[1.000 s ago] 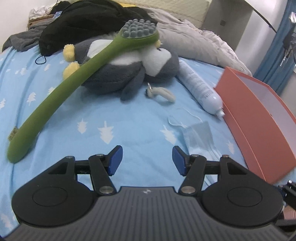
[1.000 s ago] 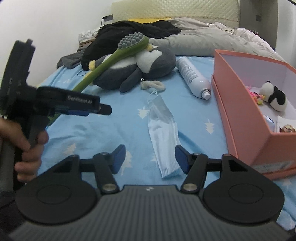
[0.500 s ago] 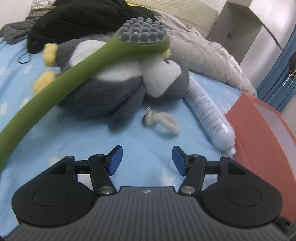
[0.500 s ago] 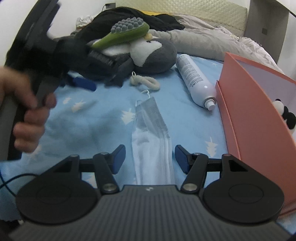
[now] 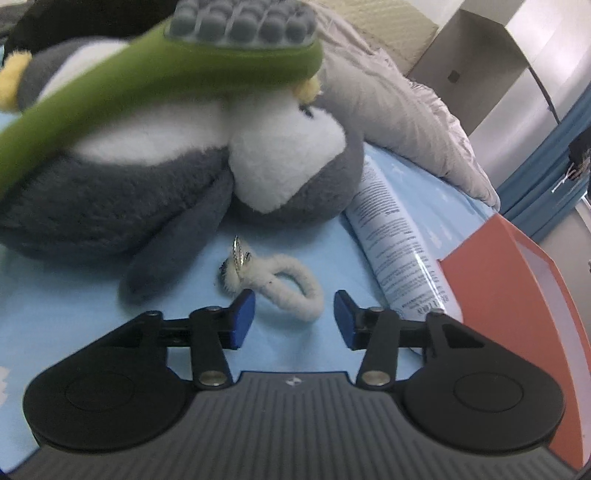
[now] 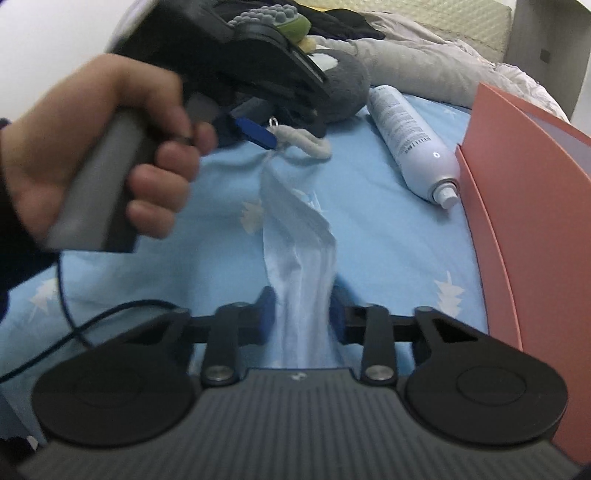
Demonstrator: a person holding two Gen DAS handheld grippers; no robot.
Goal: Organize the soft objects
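Note:
A white fuzzy hair tie with a metal charm (image 5: 280,284) lies on the blue sheet, partly between the fingers of my open left gripper (image 5: 294,317); it also shows in the right wrist view (image 6: 304,142). Behind it lies a grey and white penguin plush (image 5: 155,177) with a green long-handled brush (image 5: 184,70) across it. My right gripper (image 6: 301,317) is closing on a light blue face mask (image 6: 299,251), whose near end runs between its fingers. The left gripper (image 6: 255,131) shows in the right wrist view, held by a hand.
A white spray can (image 6: 410,136) lies beside an orange box (image 6: 517,184) at the right. A grey quilt (image 5: 399,122) and dark clothes (image 6: 343,26) are heaped at the back. A black cable (image 6: 74,328) trails at the left.
My left gripper has moved forward to the hair tie. My right gripper has moved forward over the mask and its jaws have narrowed onto it.

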